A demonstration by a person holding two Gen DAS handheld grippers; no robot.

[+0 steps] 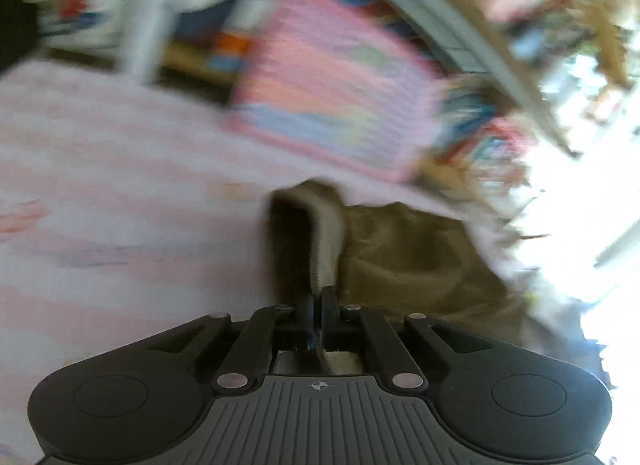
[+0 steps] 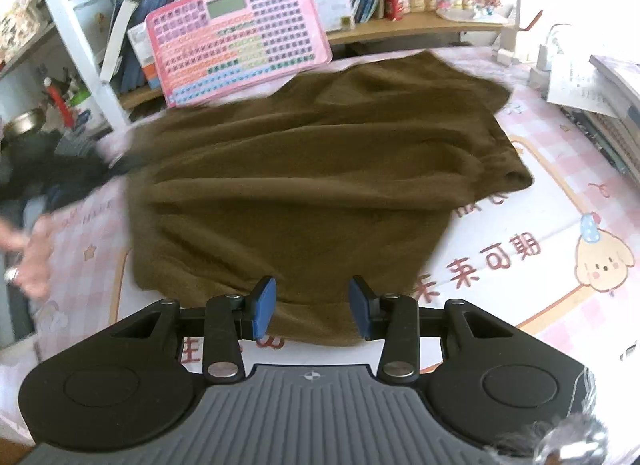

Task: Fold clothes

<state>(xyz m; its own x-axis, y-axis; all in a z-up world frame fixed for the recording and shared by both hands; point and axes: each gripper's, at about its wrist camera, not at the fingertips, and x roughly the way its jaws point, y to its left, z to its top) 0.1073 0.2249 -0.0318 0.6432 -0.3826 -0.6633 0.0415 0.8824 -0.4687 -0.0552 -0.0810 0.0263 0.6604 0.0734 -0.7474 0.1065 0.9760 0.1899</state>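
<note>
An olive-brown garment [image 2: 304, 185] lies spread and creased on a pink checked cloth [image 2: 560, 169]. My right gripper [image 2: 312, 307] is open and empty, its blue pads [image 2: 265, 307] just above the garment's near edge. In the blurred left wrist view, my left gripper [image 1: 319, 299] is shut on a pale hem or band of the garment [image 1: 326, 241], and the brown fabric [image 1: 404, 257] hangs to the right of it.
A pink keyboard-like toy board [image 2: 236, 37] leans against a bookshelf [image 2: 400, 31] at the back. Books and papers [image 2: 600, 97] lie at the right edge. A bare hand [image 2: 28, 253] shows at the left, by dark clutter [image 2: 48, 169].
</note>
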